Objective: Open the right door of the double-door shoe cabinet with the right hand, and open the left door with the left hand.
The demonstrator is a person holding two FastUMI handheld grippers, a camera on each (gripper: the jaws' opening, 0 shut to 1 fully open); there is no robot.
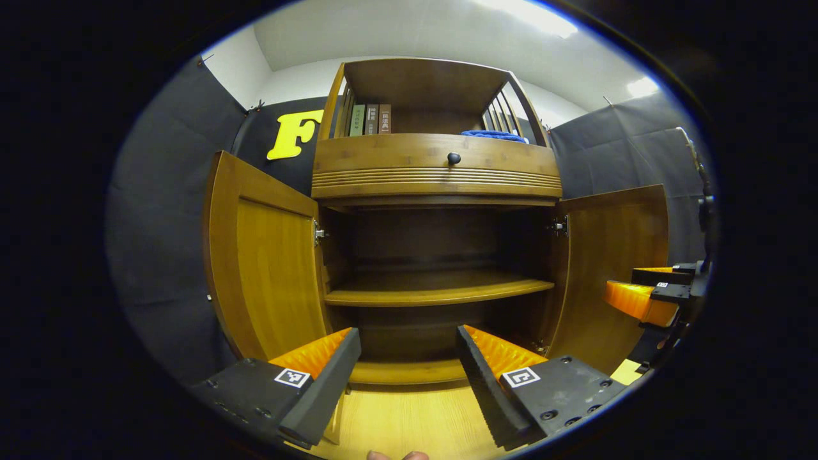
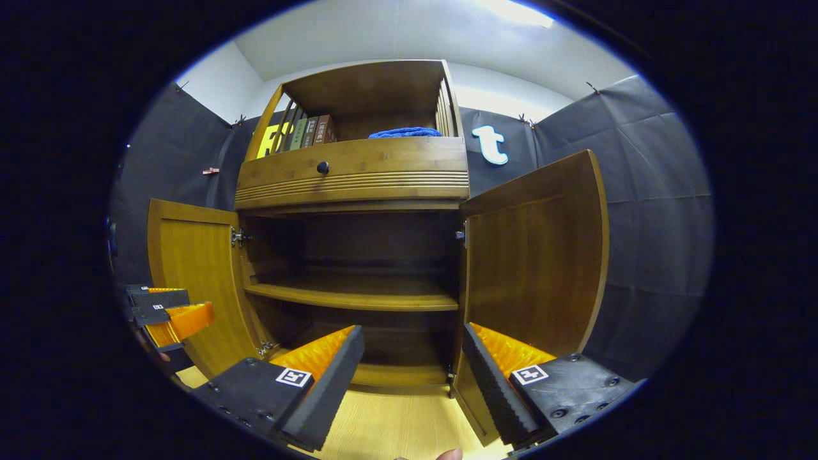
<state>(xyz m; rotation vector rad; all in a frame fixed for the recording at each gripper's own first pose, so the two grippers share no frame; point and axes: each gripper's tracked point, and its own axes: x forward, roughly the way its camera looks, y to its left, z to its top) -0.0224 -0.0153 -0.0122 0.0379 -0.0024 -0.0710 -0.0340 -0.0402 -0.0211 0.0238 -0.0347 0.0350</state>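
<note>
Your left hand-held gripper (image 1: 409, 358) and right hand-held gripper (image 2: 412, 358) both hang with fingers spread wide, holding nothing, just in front of the shoe cabinet (image 1: 434, 172). The left door (image 1: 268, 275) and right door (image 2: 537, 255) stand swung out to either side, their free edges well apart, leaving open room between them. Inside, a bare middle shelf (image 1: 441, 291) spans the dark interior. Above, a drawer with a round knob (image 1: 453, 158) sits under books (image 1: 370, 119) and a blue cloth (image 1: 493, 135).
</note>
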